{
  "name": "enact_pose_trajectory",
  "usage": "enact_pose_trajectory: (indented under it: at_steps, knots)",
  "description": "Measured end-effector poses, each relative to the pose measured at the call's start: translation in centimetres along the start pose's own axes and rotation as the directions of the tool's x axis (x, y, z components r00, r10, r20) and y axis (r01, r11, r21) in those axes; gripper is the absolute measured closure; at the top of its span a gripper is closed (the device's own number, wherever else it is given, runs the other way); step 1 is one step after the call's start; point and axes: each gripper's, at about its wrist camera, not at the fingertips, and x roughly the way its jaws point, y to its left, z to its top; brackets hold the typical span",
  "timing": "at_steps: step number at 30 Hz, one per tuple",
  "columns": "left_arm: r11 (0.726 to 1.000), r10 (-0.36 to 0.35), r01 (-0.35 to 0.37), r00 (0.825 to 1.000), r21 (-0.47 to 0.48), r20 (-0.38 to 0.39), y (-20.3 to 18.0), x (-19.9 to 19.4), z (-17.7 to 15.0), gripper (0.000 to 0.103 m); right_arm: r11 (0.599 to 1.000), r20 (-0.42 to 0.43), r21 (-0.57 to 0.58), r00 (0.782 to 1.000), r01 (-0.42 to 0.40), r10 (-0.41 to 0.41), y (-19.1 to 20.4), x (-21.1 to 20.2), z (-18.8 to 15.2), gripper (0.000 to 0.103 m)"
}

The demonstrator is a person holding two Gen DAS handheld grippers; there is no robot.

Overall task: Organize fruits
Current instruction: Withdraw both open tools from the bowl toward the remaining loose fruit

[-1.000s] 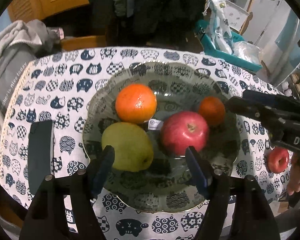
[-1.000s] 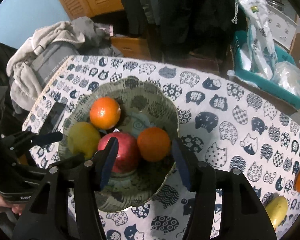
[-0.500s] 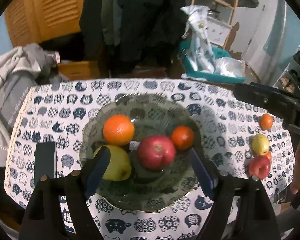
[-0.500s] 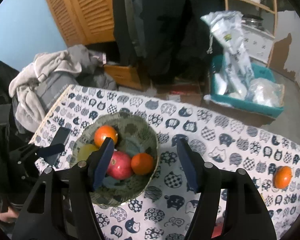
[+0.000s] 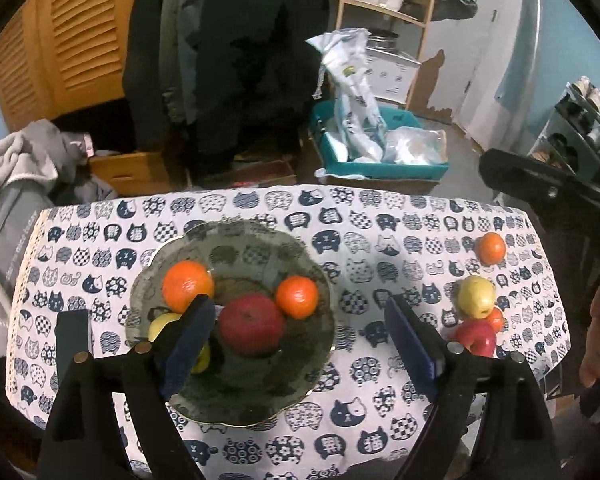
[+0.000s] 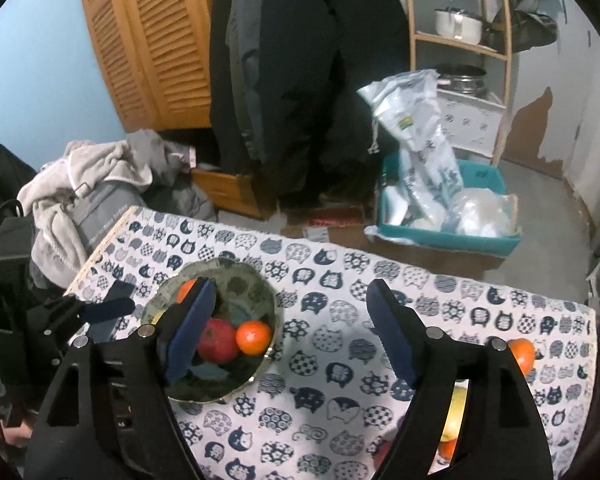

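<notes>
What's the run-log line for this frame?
left hand-held gripper: open, just opening, empty | right hand-held gripper: open, just opening, empty | patterned glass bowl: four fruits | cat-print tablecloth: four fruits loose

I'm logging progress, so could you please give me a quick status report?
Both grippers, left and right, jaws just opening, empty. Four fruits in bowl; four on tablecloth. Nothing in the way.

Both wrist views look down — sharing the bowl [image 5: 236, 412] [image 6: 270, 300].

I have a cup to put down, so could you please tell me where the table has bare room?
The cat-print tablecloth is bare between the patterned glass bowl and the loose fruit cluster, and along the far edge. The bowl itself is crowded.
</notes>
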Motion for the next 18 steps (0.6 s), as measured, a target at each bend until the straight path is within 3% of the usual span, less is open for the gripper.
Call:
enact_pose_trajectory:
  at_steps: [18]
  knots:
    - [0.993, -0.061, 0.062, 0.998, 0.099, -0.013, -7.6, 0.1, 1.0, 0.015, 0.991, 0.057, 0.084, 0.992, 0.105, -0.110, -7.0, -6.2, -2.4, 0.020]
